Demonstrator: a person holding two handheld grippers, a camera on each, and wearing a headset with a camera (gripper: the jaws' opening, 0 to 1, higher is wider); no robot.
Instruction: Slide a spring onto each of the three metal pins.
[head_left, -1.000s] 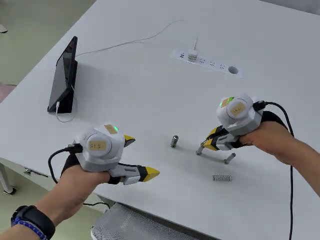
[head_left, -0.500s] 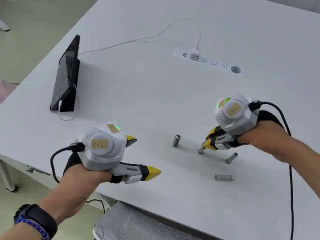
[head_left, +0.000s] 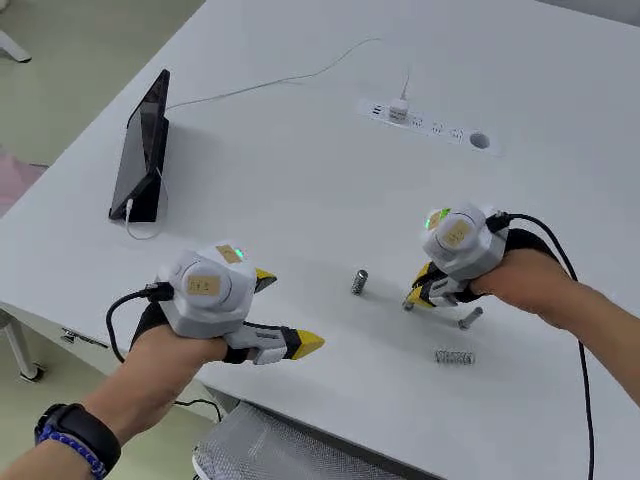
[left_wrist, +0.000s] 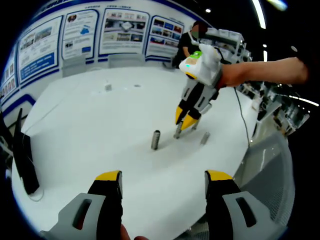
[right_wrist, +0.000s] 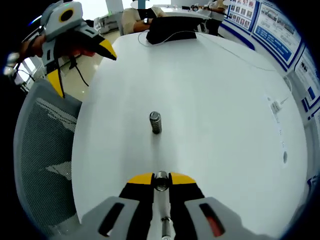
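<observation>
Both jaws of my right gripper (right_wrist: 161, 177) are pressed together on a metal pin (right_wrist: 161, 205), which lies lengthwise between them, its end poking just past the yellow tips, low over the white table (head_left: 300, 180). I cannot tell whether that end touches the surface. My left gripper (left_wrist: 163, 176) is spread wide with nothing between its jaws, near the table's front edge and well apart from the right one. Between the two, just ahead of the right tips, a second pin (head_left: 360, 282) stands upright with a spring (right_wrist: 155, 120) coiled around it. A third pin (head_left: 468, 318) lies flat just beside the right gripper, and a loose spring (head_left: 453, 357) lies near it, closer to me. Farther off, a tablet (head_left: 145, 150) stands at the left and a power strip (head_left: 425, 120) lies across the table.
</observation>
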